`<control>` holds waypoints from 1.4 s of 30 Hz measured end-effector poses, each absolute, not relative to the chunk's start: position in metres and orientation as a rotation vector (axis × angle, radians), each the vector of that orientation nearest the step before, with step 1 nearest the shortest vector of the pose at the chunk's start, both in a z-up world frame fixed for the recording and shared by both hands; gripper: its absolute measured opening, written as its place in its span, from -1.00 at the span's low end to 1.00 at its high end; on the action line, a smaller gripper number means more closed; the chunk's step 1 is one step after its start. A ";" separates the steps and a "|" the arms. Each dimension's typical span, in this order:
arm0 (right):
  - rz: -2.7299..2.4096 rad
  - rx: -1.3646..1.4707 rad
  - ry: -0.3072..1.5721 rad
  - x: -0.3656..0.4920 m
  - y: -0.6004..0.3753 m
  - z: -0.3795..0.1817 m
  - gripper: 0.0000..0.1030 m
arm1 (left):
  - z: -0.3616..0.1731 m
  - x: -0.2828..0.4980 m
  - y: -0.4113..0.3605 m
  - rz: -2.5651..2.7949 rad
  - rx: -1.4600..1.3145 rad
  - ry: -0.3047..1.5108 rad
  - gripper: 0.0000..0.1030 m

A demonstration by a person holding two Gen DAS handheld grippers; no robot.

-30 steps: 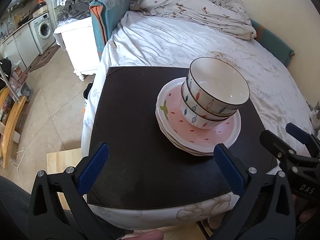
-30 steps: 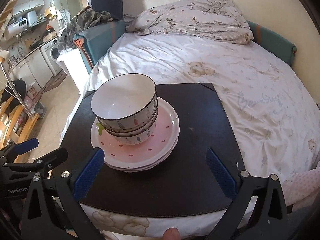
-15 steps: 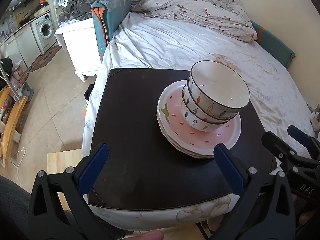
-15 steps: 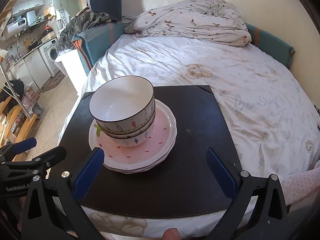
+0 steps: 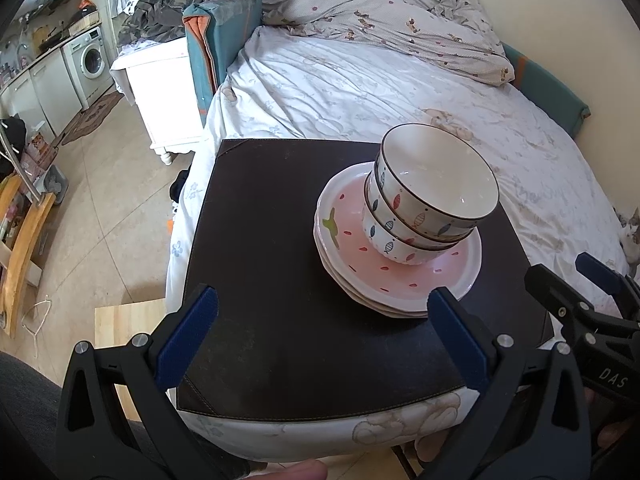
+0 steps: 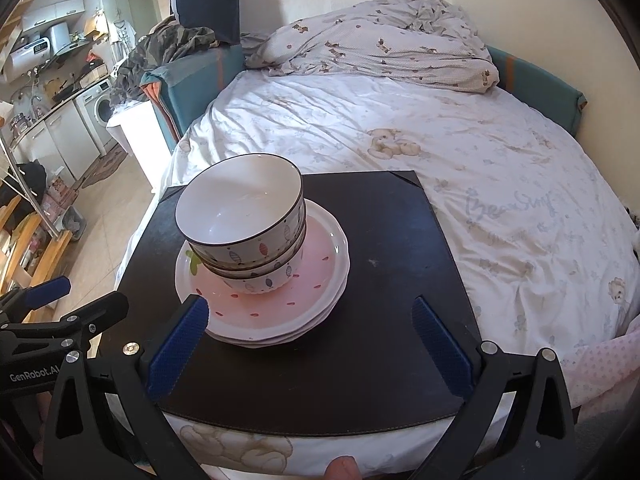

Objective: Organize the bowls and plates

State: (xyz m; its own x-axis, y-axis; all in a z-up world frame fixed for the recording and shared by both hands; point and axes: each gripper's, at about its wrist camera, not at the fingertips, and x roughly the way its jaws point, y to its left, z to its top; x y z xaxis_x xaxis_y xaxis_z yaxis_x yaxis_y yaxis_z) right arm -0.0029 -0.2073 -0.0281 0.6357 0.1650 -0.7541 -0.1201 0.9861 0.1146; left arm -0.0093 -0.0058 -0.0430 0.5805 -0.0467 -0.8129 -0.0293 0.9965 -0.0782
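- glossy fish-patterned bowls, nested, sit on scalloped pink plates
- matte dark leather mat on the bed
- left tongs and right tongs released, spread wide

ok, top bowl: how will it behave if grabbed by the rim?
The top bowl looks glazed, so probably slippery and breakable. It sits nested and tilted on the bowl below, so a sideways pull may drag that along. Both grippers, left and right, are open.
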 end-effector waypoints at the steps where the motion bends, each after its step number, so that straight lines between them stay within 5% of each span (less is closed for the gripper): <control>1: 0.162 0.056 0.867 -0.003 -0.207 -0.028 1.00 | -0.043 -0.009 -0.006 -0.010 -0.087 0.952 1.00; 42: 0.151 0.056 0.865 -0.003 -0.213 -0.029 1.00 | -0.043 -0.008 -0.001 0.011 -0.113 0.959 1.00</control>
